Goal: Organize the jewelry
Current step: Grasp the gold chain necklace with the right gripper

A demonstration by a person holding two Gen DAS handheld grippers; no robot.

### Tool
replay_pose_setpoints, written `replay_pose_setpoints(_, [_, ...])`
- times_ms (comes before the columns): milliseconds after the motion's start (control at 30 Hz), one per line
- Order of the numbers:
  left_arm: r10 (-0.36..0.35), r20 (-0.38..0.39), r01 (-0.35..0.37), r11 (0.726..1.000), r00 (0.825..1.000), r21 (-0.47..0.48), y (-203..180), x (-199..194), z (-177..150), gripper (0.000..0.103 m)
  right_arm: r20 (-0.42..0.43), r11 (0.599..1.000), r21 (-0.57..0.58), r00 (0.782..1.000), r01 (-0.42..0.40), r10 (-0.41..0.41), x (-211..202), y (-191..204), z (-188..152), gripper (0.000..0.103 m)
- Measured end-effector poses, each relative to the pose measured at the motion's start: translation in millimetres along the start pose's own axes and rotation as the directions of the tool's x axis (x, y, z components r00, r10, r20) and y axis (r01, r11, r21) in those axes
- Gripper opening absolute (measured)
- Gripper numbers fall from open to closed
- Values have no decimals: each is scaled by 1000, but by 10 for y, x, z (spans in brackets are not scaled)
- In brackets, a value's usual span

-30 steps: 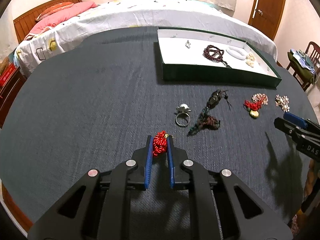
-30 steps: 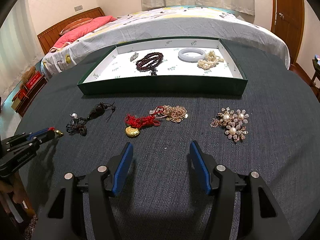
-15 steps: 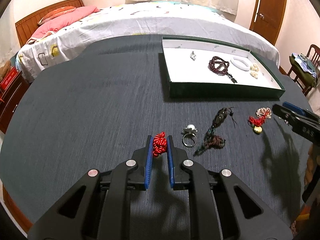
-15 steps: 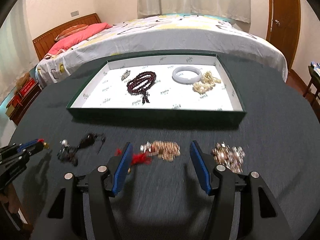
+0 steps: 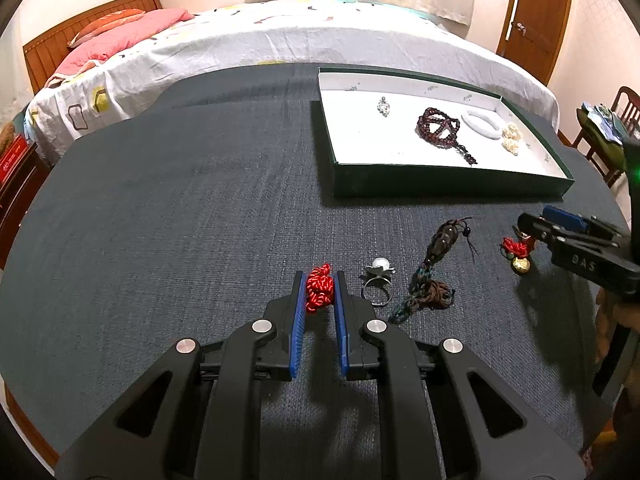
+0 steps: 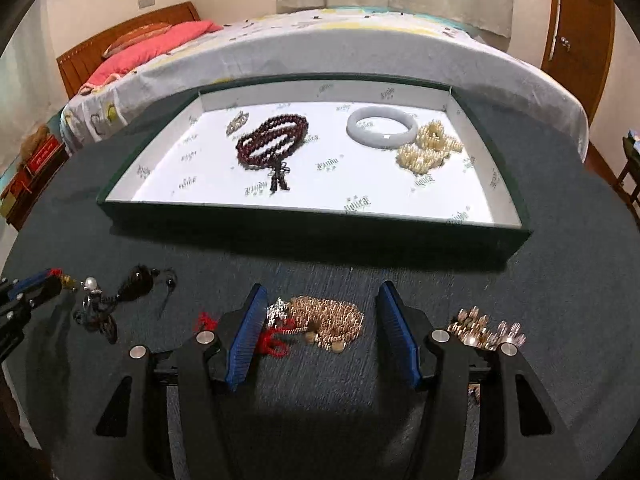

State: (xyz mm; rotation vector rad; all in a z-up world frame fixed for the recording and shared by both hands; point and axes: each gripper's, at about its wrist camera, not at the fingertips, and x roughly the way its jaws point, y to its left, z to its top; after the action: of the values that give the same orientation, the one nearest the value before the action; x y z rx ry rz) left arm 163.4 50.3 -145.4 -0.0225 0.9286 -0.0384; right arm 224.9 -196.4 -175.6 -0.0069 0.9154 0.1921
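My left gripper (image 5: 319, 280) is shut on a red knotted cord (image 5: 319, 290), held above the dark cloth. A pearl ring (image 5: 379, 280) and a dark tasselled pendant (image 5: 434, 268) lie just right of it. My right gripper (image 6: 322, 300) is open, its jaws on either side of a gold chain pile (image 6: 330, 320) with a red cord charm (image 6: 276, 340). A pearl flower brooch (image 6: 486, 328) lies to its right. The green tray (image 6: 312, 220) holds dark red beads (image 6: 272, 144), a white bangle (image 6: 382, 130), a pearl piece (image 6: 428, 148) and a small silver pendant (image 6: 237, 122).
The round table (image 5: 160, 200) is covered in dark cloth. A bed (image 5: 280, 36) stands behind it, a wooden door (image 5: 536, 12) at the back right and a chair (image 5: 604, 128) with clothes at the right. The right gripper also shows in the left wrist view (image 5: 560, 224).
The right gripper has moved forward and down, so the gold chain pile now lies between its open jaws. The left gripper has risen a little, still holding the red cord.
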Motion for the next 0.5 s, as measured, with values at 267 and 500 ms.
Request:
replay_pose_setpoints(267, [-4,-2,4,1000,1000,-5,14,12,1,14,-13,998,28,999,-47,48,-29,-58,-7,33])
replay_pose_setpoints(500, [-6,-8,6,1000,1000,-6,15,43,-1,14,-17,996,27,996,-85,86,-13,-24,19,16])
